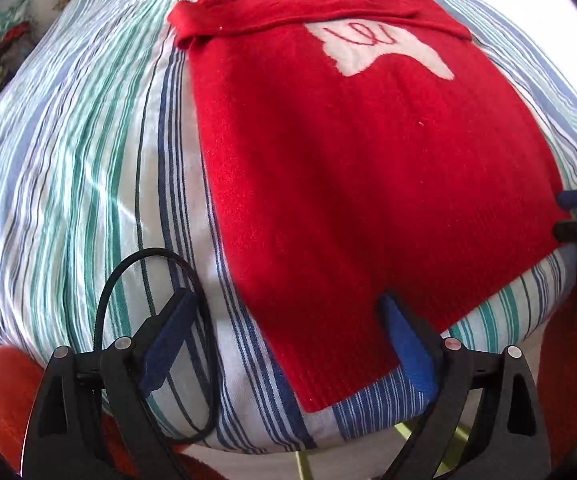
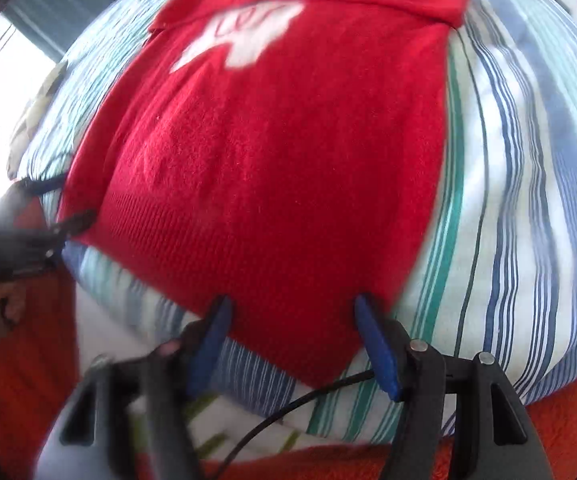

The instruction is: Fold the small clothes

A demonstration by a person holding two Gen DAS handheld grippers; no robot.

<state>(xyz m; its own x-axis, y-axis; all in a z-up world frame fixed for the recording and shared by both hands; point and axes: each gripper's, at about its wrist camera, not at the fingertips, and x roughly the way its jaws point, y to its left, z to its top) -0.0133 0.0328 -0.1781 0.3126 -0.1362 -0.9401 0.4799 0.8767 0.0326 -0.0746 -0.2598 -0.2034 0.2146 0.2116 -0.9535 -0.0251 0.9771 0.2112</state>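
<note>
Knitwear, soft and limp: the red sweater (image 1: pixel 328 168) should drape and sag from any single pinch, light but thick enough to hold a crease loosely; judged non-slippery on the cotton.

Left tongs (image 1: pixel 288 320) spread wide, gripping nothing; the left bottom corner of the hem lies between the blue pads, not pinched.

Best hold, by judgement: the two hem corners, ribbed band doubled for grip, then lift both together toward the collar.

Garment lies flat, front up, on the striped bedsheet (image 1: pixel 88 140), collar away, hem near the bed edge. Both sleeves already folded across the chest. White motif with red stitching partly under the sleeve.

Right tongs (image 2: pixel 292 308) parted, straddling the right hem corner, no grip; view blurred.
</note>
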